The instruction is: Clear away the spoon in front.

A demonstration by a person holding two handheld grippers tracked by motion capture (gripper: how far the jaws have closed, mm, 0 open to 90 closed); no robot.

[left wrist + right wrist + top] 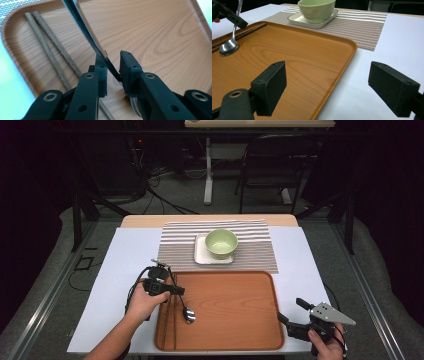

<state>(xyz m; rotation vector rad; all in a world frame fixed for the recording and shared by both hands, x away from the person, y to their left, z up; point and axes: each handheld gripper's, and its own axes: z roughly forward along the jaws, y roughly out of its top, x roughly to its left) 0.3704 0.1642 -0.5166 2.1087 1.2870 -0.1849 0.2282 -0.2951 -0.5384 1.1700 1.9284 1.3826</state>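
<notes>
Dark floor and a chair lie behind the pale worktop (115, 270), where a wooden tray (235, 310) sits at the near edge. The left tongs (172, 285) hold a metal spoon (188, 314) by its handle over the tray's left side, bowl end resting on the wood beside two chopsticks (173, 315); the jaws stand slightly apart, the handle leaning on one pad, so the grip looks loose. That spoon is probably light, stiff and slippery; taking it mid-handle, across the flat, seems safest. The right tongs (292, 317) gape empty off the tray's near right corner.
</notes>
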